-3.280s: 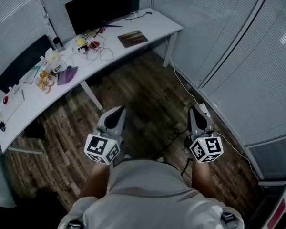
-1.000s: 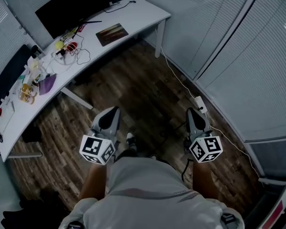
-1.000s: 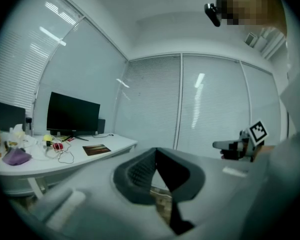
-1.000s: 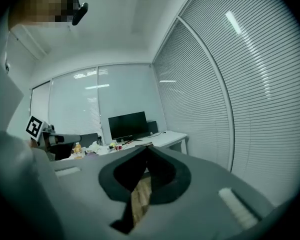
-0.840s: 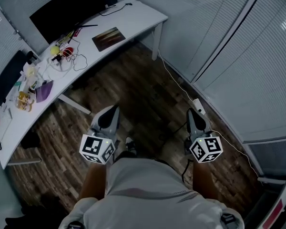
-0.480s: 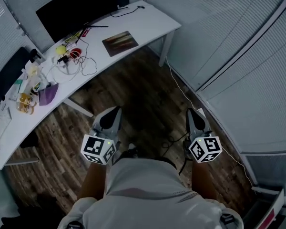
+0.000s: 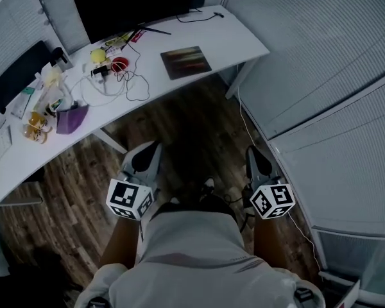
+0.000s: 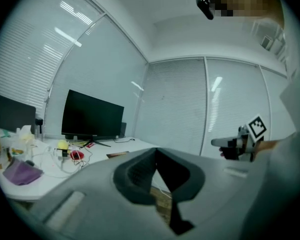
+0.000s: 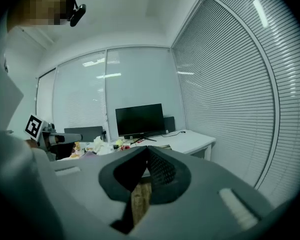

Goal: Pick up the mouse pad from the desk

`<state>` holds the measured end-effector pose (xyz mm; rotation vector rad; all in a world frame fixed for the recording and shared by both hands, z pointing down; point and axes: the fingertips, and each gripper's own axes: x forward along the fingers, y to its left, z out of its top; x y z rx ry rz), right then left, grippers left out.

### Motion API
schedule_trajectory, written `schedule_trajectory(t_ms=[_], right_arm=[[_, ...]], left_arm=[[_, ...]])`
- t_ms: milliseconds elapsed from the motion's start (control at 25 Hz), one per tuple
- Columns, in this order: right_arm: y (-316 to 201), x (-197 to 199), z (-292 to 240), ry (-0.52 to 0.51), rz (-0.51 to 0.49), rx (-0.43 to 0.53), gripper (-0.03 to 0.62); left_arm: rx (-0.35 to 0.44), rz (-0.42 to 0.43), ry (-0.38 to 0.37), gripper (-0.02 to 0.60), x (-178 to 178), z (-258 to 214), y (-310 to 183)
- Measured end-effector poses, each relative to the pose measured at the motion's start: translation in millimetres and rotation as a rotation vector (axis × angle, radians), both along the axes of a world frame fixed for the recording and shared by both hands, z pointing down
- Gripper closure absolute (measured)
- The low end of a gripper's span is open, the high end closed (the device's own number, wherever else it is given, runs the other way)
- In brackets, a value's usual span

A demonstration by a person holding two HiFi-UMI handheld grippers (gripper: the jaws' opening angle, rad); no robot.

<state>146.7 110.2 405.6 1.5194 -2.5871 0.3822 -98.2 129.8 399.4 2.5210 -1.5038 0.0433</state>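
Observation:
The mouse pad (image 7: 186, 62), a dark brownish rectangle, lies flat on the white desk (image 7: 240, 40) toward its right end; in the left gripper view it shows as a thin brown strip (image 8: 118, 154). My left gripper (image 7: 155, 147) is shut and empty, held over the wooden floor well short of the desk. My right gripper (image 7: 249, 151) is shut and empty too, level with the left one. Both point toward the desk. In the right gripper view the desk (image 9: 195, 140) is ahead beyond the closed jaws.
A black monitor (image 7: 131, 5) stands at the desk's back edge. Cables, a red item (image 7: 119, 64), a yellow item (image 7: 95, 55), a purple cloth (image 7: 72, 118) and small bottles clutter the desk's left part. Blinds and glass walls (image 7: 333, 95) close in on the right. A white cable runs along the floor.
The desk and mouse pad have shifted right and come closer in the head view as the person walks toward them. Both grippers stay shut and level in front of the body.

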Motion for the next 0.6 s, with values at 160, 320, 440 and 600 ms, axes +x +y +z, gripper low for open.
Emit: schedule_trajectory(t_ms=[160, 320, 440, 600], right_arm=[[-35, -22, 9, -0.01, -0.044, -0.027, 0.588], [-68, -43, 17, -0.02, -0.112, -0.024, 0.588], [-100, -45, 14, -0.029, -0.142, -0.009, 0.588], [-147, -31, 6, -0.045, -0.163, 0.007, 0.588]], left_arm=[[-0.006, -0.03, 0.019, 0.578, -15, 1, -23], [-0.028, -0.077, 0.02, 0.58, -26, 11, -42], [-0.042, -0.1, 0.01, 0.579, -23, 15, -62], [-0.039, -0.112, -0.014, 0.578, -7, 10, -102]])
